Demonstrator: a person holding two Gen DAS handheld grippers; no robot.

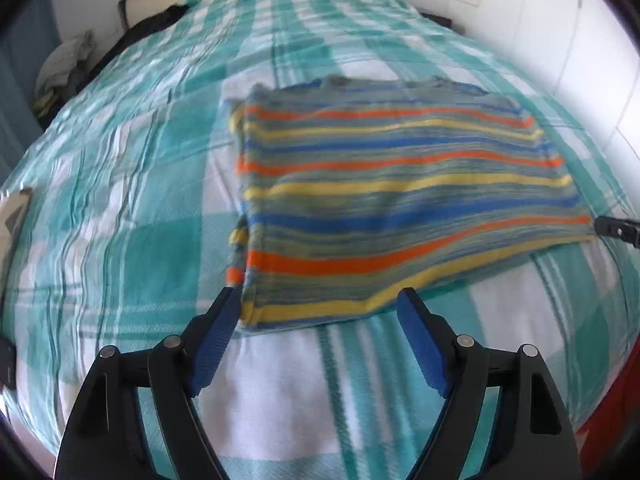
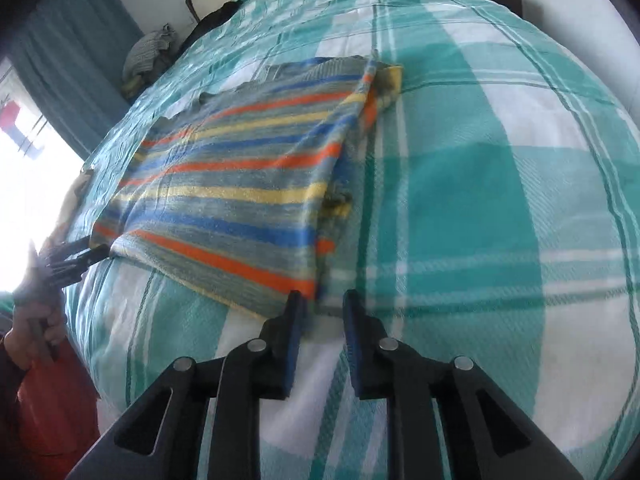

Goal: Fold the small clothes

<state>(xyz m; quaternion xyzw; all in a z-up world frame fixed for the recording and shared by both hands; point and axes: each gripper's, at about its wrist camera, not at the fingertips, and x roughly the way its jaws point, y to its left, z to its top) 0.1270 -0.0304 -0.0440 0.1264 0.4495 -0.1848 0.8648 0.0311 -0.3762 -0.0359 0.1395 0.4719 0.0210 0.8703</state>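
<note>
With my left gripper [image 1: 320,300] spread and my right gripper [image 2: 322,300] slightly parted, both empty, I pinch both near corners of the striped shirt [image 1: 392,184] together.

Both wrist views look steeply down, close, opposite near corners (shared: striped garment [image 1: 400,184], bed)

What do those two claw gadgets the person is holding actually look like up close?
Each is a black plastic fork. The left gripper and right gripper have two flat, angular arms with cut-out slots and round silver pins at the joints. Their fingertips carry blue textured pads. No cables show. The hand holding the left gripper emerges from what looks like a red sleeve.
</note>
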